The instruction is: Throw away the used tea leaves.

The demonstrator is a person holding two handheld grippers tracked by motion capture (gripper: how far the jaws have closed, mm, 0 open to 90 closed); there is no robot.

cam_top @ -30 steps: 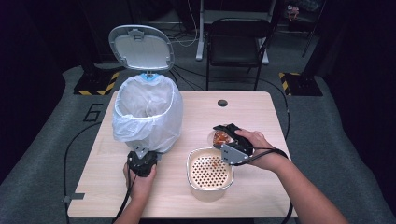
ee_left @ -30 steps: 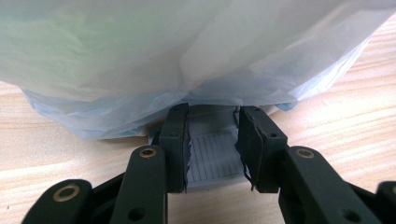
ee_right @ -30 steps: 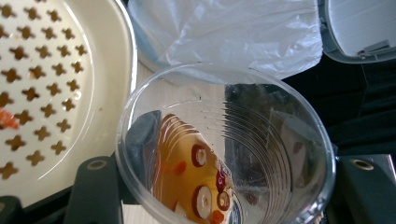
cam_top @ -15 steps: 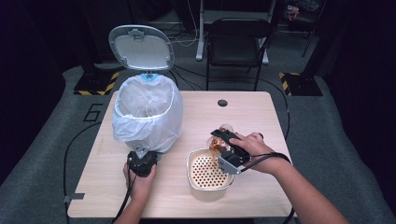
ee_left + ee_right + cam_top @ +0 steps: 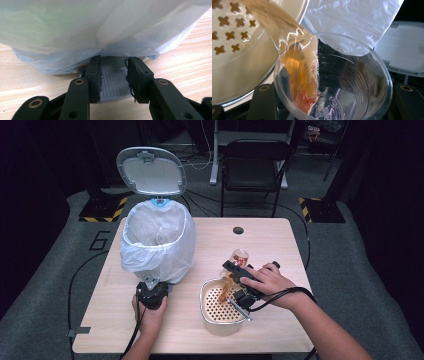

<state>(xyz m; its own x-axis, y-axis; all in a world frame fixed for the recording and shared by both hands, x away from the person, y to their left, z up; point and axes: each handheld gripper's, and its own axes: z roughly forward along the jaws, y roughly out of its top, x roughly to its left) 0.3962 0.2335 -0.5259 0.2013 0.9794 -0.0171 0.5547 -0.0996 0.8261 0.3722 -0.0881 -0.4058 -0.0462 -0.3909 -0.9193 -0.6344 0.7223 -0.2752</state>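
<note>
Fig.: R tongs, clamped on clear cup at centre-right, have tipped it since prev. frames so brown liquid now pours into strainer bowl—draining under way; L tongs grip bin pedal.

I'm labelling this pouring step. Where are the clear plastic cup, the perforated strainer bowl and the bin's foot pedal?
clear plastic cup [image 5: 352, 82], right gripper view, inner wall.
perforated strainer bowl [image 5: 216, 306], high view, holed floor.
foot pedal [image 5: 113, 83], left gripper view, ribbed top between the jaws.
</note>
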